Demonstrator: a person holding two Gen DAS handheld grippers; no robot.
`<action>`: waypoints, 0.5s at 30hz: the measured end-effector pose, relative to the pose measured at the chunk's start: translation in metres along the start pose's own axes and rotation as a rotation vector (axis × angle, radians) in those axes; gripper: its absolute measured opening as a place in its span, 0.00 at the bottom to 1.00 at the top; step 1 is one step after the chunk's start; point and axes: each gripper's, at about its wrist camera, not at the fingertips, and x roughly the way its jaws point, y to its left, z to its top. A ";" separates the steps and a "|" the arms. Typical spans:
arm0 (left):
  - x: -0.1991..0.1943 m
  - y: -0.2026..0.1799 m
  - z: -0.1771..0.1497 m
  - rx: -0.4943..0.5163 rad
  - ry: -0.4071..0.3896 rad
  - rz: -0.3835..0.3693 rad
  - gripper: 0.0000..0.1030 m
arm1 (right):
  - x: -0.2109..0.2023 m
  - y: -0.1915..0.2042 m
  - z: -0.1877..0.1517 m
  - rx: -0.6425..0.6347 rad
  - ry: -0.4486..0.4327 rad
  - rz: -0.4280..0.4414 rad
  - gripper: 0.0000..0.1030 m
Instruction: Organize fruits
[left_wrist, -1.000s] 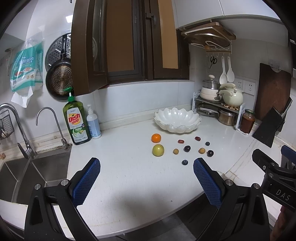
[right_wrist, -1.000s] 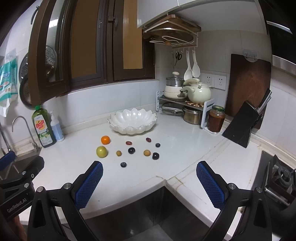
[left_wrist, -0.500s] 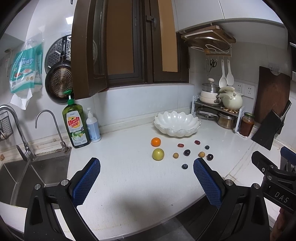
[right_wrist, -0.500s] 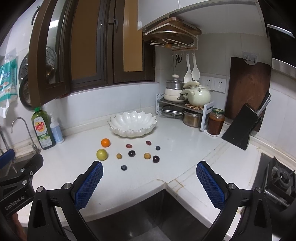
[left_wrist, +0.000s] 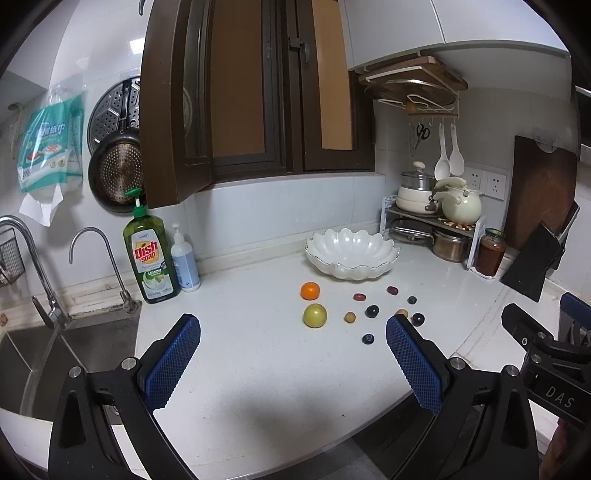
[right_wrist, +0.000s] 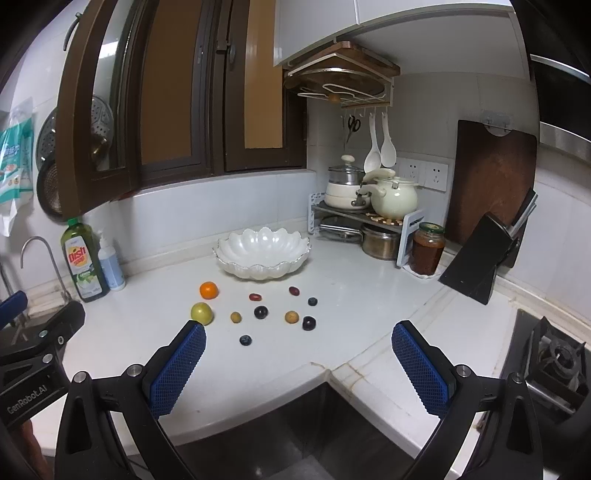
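On a white kitchen counter (left_wrist: 240, 350), small fruits are lying scattered in front of a scalloped white bowl (left_wrist: 352, 253), which is sitting empty. An orange (left_wrist: 310, 290) and a yellow-green fruit (left_wrist: 315, 315) are resting on the left of the group, with dark berries and small brownish fruits to their right. The left gripper (left_wrist: 291, 360) is hovering wide open and holding nothing, the fruits lying well ahead between its blue pads. The right gripper (right_wrist: 297, 363) is hanging equally wide open and empty, a blueberry (right_wrist: 245, 340) lying nearest it. Only the left view is showing the sink (left_wrist: 22, 354); only the right view is showing a gas burner (right_wrist: 557, 354).
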 end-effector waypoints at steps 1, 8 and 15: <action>0.000 0.000 -0.001 0.001 0.001 0.000 1.00 | 0.000 0.000 0.000 0.001 0.001 0.001 0.99; 0.001 0.001 -0.001 -0.002 0.006 -0.005 1.00 | 0.000 -0.002 0.001 -0.006 -0.003 -0.005 0.99; 0.001 0.000 0.000 -0.001 0.004 -0.007 1.00 | 0.000 -0.001 0.002 -0.007 -0.009 -0.009 0.99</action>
